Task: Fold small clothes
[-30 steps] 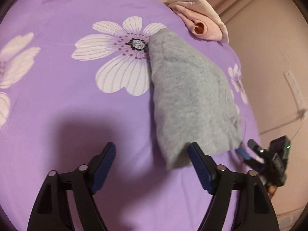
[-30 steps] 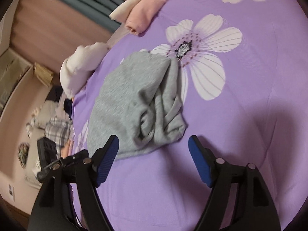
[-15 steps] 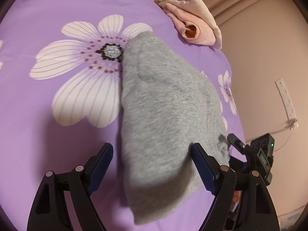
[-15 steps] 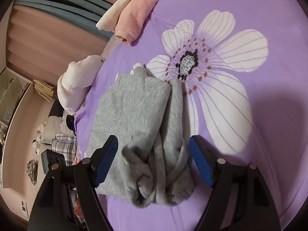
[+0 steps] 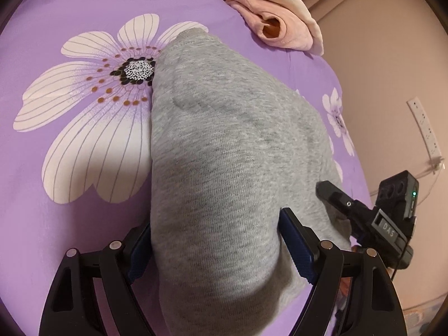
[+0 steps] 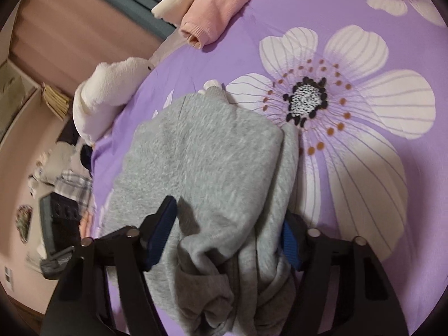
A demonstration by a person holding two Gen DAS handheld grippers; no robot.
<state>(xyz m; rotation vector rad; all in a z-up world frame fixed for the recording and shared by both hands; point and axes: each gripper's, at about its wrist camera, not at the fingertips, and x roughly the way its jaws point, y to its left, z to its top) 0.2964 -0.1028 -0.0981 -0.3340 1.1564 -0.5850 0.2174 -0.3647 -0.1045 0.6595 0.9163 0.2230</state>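
A grey fleece garment (image 5: pixel 229 140), folded lengthwise, lies on a purple flowered bedspread (image 5: pixel 70 14). My left gripper (image 5: pixel 215 245) straddles its near end. The jaws stand wide, the cloth fills the gap between them, and its edge hides part of the left pad. In the right wrist view the same garment (image 6: pixel 207 156) shows its bunched, rumpled end between the fingers of my right gripper (image 6: pixel 226 235). Those jaws are closing. The left pad rests over the cloth and the right one is half hidden by a fold. From the left wrist view the right gripper (image 5: pixel 364 218) sits at the garment's far side.
A folded pink and cream garment (image 5: pixel 280 19) lies at the bed's far edge, also visible as pink cloth (image 6: pixel 224 8). A white fluffy item (image 6: pixel 106 95) hangs at the bed's corner. The bed edge drops to a floor with clutter (image 6: pixel 64 184). A wall socket (image 5: pixel 425 128) is on the right.
Both grippers moved forward over the grey garment, which now sits between each pair of fingers. The right jaws have narrowed; the left look as wide as before.
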